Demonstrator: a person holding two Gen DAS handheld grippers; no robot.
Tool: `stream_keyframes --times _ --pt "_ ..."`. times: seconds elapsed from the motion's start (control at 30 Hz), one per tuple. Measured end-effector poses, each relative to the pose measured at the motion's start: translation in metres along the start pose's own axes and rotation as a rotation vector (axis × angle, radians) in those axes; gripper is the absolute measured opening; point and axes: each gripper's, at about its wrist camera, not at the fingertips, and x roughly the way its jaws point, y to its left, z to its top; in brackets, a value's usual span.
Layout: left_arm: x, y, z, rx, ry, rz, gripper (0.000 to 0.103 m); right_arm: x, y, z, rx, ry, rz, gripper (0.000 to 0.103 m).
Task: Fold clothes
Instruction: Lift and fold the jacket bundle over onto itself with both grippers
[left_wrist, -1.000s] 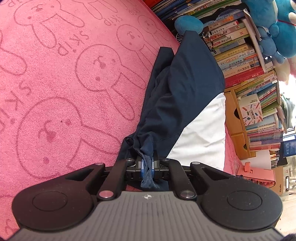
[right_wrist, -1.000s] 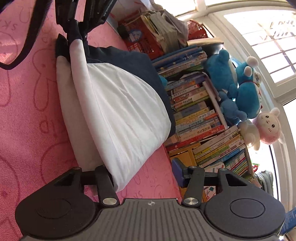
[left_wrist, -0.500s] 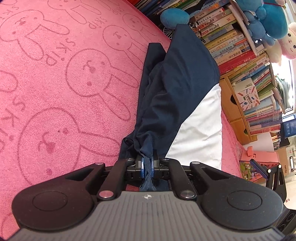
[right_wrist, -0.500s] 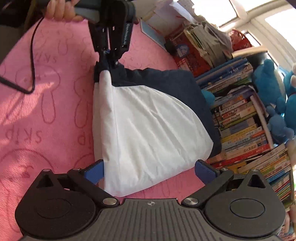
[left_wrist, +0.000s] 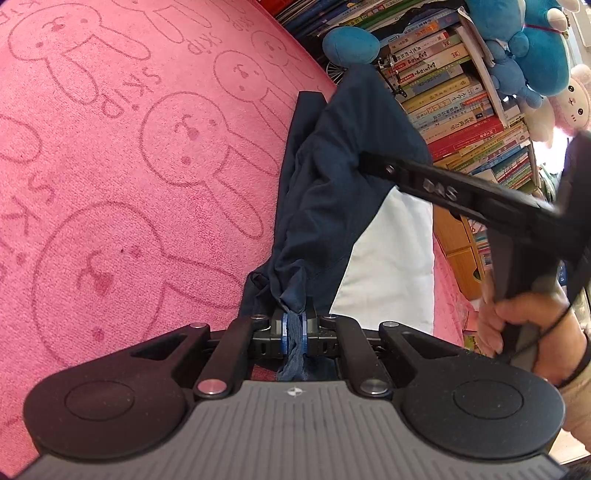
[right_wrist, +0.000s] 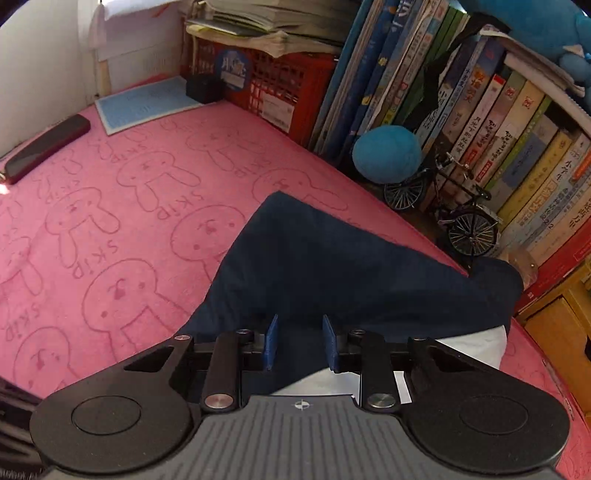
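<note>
A navy and white garment (left_wrist: 332, 206) lies in a narrow folded strip on the pink rabbit-print blanket (left_wrist: 110, 184). My left gripper (left_wrist: 293, 330) is shut on a bunched navy corner at the garment's near end. A hand (left_wrist: 517, 325) holds my right gripper (left_wrist: 369, 162), which reaches in from the right over the navy part, beside the white panel (left_wrist: 391, 266). In the right wrist view the right gripper (right_wrist: 299, 343) sits low over the navy cloth (right_wrist: 332, 266), its blue pads (right_wrist: 271, 341) a small gap apart. The white panel (right_wrist: 476, 343) shows behind its right finger.
Shelves of books (right_wrist: 517, 155) line the blanket's far edge, with a blue plush ball (right_wrist: 386, 153) and a toy bicycle (right_wrist: 458, 218) in front. A red crate (right_wrist: 280, 88), a blue booklet (right_wrist: 144, 103) and a black flat case (right_wrist: 44, 147) lie at the back left. Plush toys (left_wrist: 524, 48) top the shelf.
My right gripper has swung from the white end over to the navy part, and its jaws have narrowed from wide open. The left gripper keeps its hold and has barely moved.
</note>
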Motion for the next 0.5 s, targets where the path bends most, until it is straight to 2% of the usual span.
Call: stream_keyframes --times 0.1,0.3,0.4,0.5 --pt "0.000 0.001 -0.001 0.016 -0.006 -0.006 0.009 0.040 -0.001 0.024 -0.004 0.064 -0.033 0.027" --pt "-0.002 0.005 -0.003 0.017 -0.002 -0.031 0.008 0.078 0.004 0.047 -0.067 0.069 -0.059 0.027" --pt "-0.002 0.009 -0.002 0.005 0.003 -0.049 0.008 0.089 -0.015 0.061 0.038 0.099 -0.014 0.025" --pt "-0.001 0.014 0.000 -0.028 0.013 -0.071 0.008 0.101 -0.036 0.074 0.147 0.131 0.033 0.031"
